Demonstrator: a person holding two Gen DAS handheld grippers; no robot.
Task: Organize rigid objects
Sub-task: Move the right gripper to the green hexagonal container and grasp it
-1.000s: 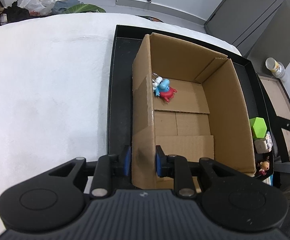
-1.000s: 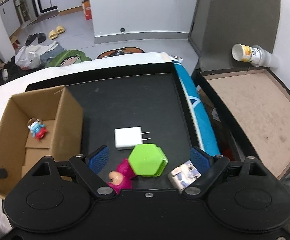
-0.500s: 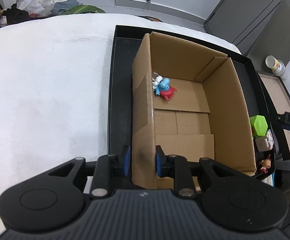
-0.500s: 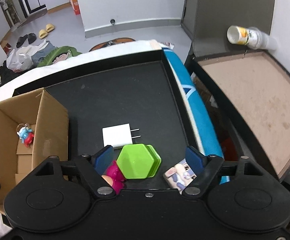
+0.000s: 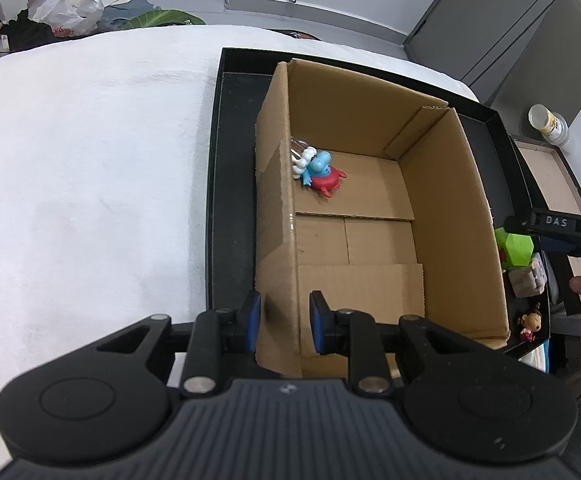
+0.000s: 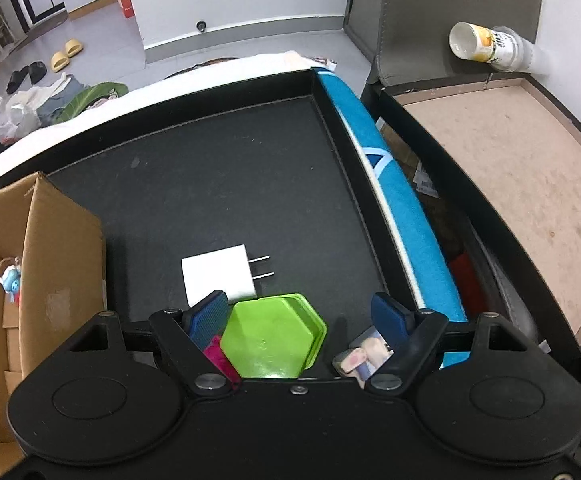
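An open cardboard box (image 5: 450, 208) stands in a black tray (image 6: 218, 184), and a blue and red toy (image 5: 320, 172) lies inside it. My left gripper (image 5: 284, 312) is shut on the box's near left wall, one pad on each side. My right gripper (image 6: 298, 302) hangs open low over the tray. A green hexagonal case (image 6: 270, 336) lies between its fingers, close to the left pad and clear of the right one. A white plug charger (image 6: 218, 276) lies just beyond it. A pink figurine (image 6: 216, 356) and a small printed cube (image 6: 360, 354) show under the fingers.
A small doll (image 5: 528, 322) sits in the tray's near right corner. A blue board (image 6: 394, 208) runs along the tray's right rim, with a brown tray (image 6: 510, 184) and a tipped cup (image 6: 486, 46) beyond. White cloth (image 5: 90, 160) covers the surface left of the tray.
My right gripper has come down closer over the green case and its jaws have narrowed around it. The left gripper and the box have not moved.
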